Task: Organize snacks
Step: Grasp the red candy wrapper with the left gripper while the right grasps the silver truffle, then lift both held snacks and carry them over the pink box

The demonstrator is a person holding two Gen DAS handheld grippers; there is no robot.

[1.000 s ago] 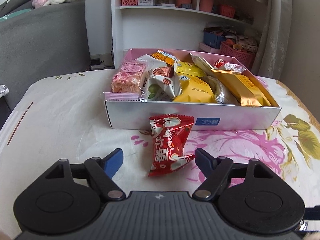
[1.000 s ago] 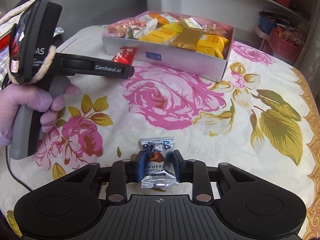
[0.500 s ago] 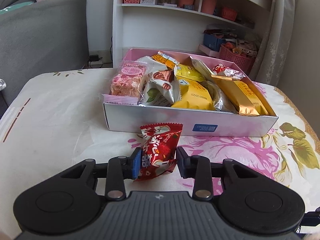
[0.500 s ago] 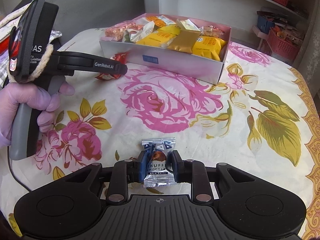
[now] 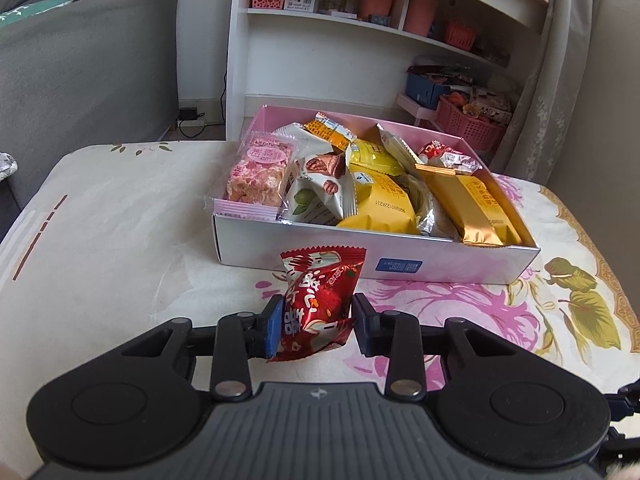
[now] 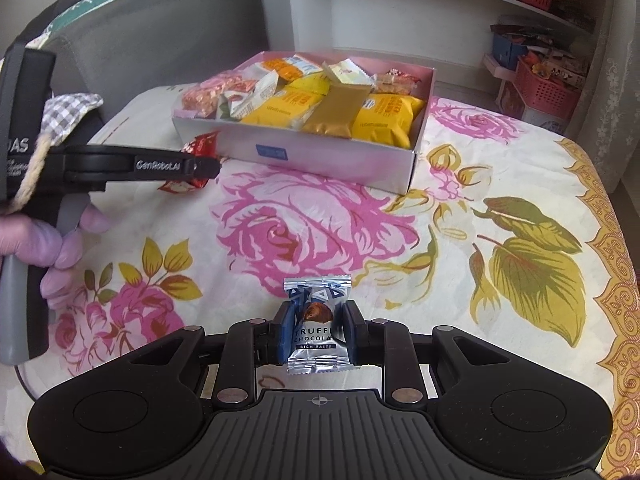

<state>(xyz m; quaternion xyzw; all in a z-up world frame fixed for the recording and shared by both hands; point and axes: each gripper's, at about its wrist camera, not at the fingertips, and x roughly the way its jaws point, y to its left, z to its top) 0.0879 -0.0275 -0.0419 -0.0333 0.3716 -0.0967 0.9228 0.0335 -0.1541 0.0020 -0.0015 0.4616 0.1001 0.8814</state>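
From the left wrist view, the left tongs (image 5: pixel 314 326) are clenched on a red snack packet (image 5: pixel 318 304), their blue pads pressed to either side of its lower half so the crimped top stands up toward the box. The packet sits just in front of the near wall of the snack box (image 5: pixel 460 268), a shallow white carton with a pink inside, already crowded with a pink nougat-like bar (image 5: pixel 262 172), yellow pouches (image 5: pixel 382 204) and a gold wrapper (image 5: pixel 474 210). Gripping the packet low and by its sides looks sensible to me: it leaves the top free to clear the box wall on the way in. From the right wrist view, the right tongs (image 6: pixel 316 334) are likewise closed on a silver truffle chocolate sachet (image 6: pixel 318 320), which lies well short of the snack box, on the flowered cloth of the bench (image 6: pixel 320 220). Off to the left of the box's near corner the left tongs appear side-on, held by a gloved hand (image 6: pixel 48 248), the red packet poking out at their tip. Both snacks seem gripped for the same trip, since the box is the one place where everything else has been gathered; free room inside looks scarce, so each may have to rest on top of the pile.
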